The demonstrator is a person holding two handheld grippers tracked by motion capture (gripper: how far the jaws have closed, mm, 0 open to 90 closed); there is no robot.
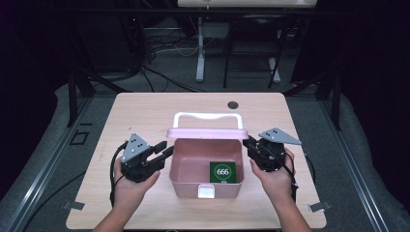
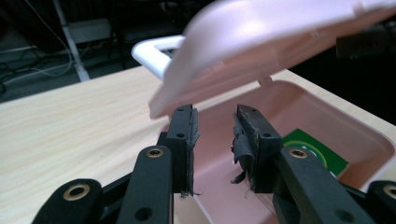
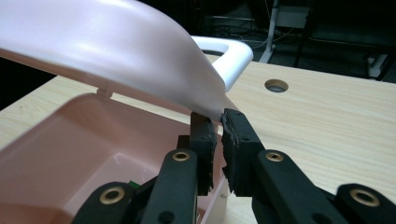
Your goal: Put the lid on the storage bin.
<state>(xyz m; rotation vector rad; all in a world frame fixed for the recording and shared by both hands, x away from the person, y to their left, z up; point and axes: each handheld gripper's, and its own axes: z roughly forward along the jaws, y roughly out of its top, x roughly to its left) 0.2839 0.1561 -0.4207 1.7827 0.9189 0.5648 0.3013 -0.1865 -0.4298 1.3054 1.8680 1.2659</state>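
Two hand-held black grippers with grey top plates

The left black two-jaw gripper (image 1: 164, 149) and the right black two-jaw gripper (image 1: 249, 141) are each topped by a grey three-cornered plate dotted with small dark holes, and a black cable is trailed from each. In the gripper views, brass-coloured rivets are seen on the black linkage arms, and the jaws are faced with worn, frayed dark padding. No sleeves are worn on the forearms.
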